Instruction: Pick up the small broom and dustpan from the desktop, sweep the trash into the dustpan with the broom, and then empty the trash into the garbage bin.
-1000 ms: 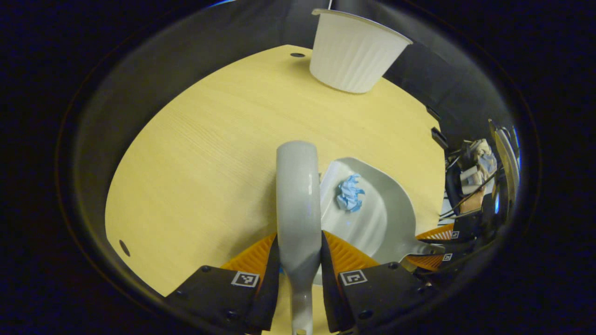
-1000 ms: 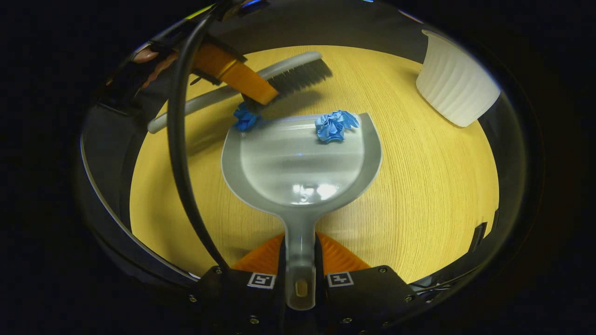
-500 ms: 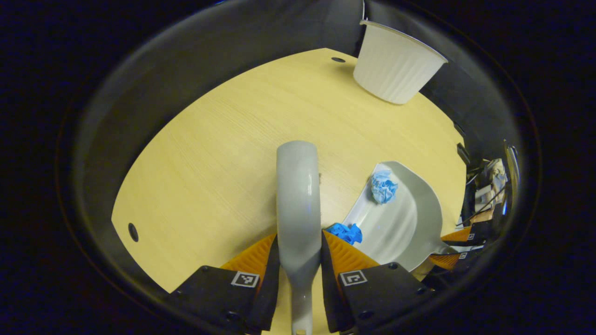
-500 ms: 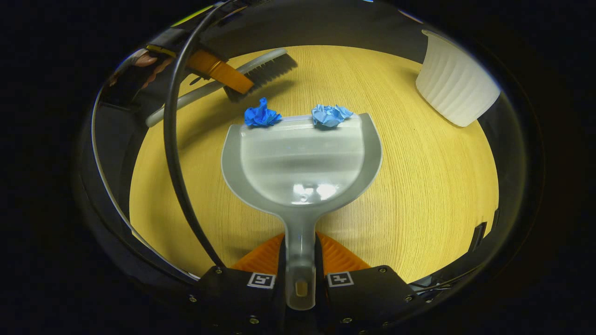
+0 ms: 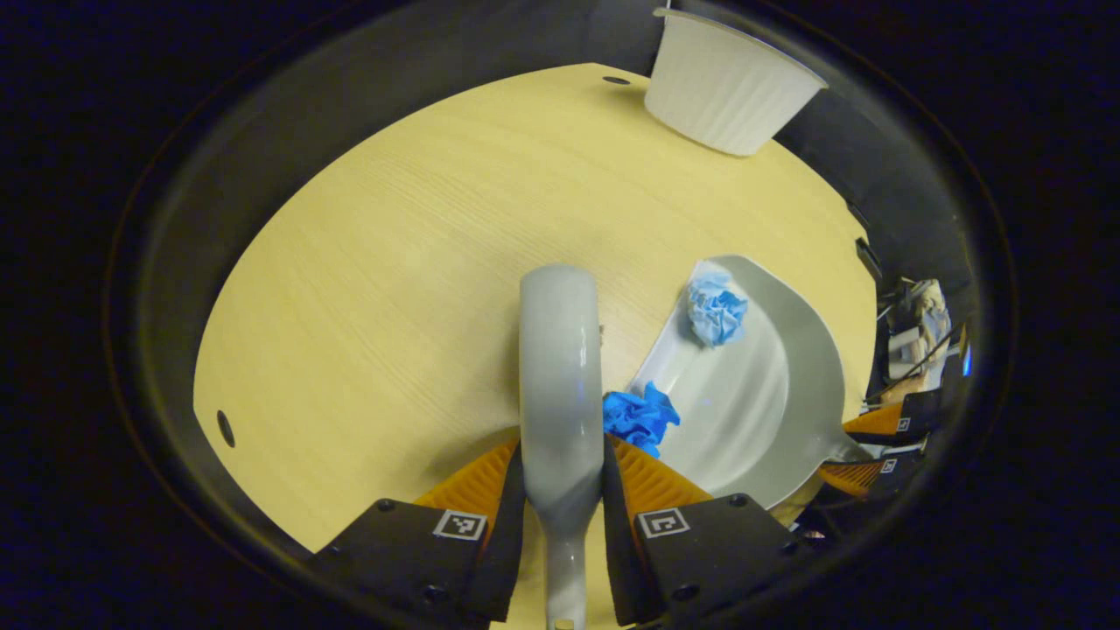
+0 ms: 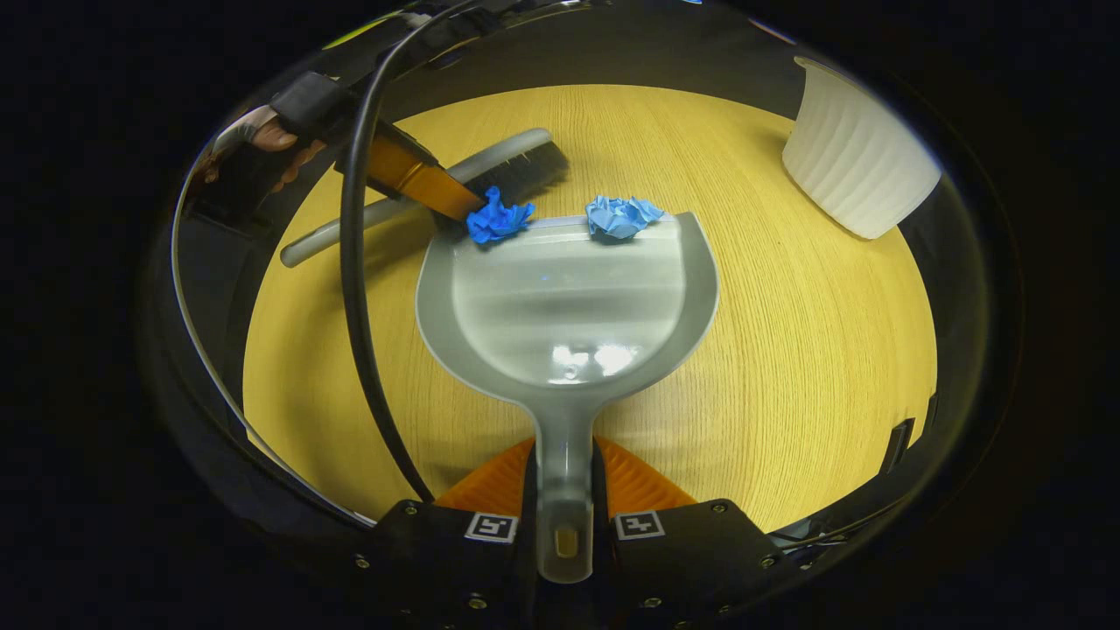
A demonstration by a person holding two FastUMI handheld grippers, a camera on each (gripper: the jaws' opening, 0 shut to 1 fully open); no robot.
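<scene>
The broom [image 6: 516, 166] has swung back against the darker blue wad [image 6: 497, 219] at the dustpan [image 6: 564, 297] lip; the left gripper [image 5: 563, 490] clamps the broom, the right gripper [image 6: 564, 516] the dustpan handle.

No readable text, labels, brands or numbers anywhere

The desk [image 6: 787, 350] is pale yellow wood with fine, even grain lines; the dustpan [image 6: 569, 306] is glossy light grey; the broom [image 6: 512, 162] has a matching light grey back and dark, near-black bristles; one crumpled paper ball [image 6: 497, 219] is deep blue; the other paper ball [image 6: 619, 216] is a paler sky blue; the garbage bin [image 6: 853, 157] is white with narrow vertical ribbing.
</scene>
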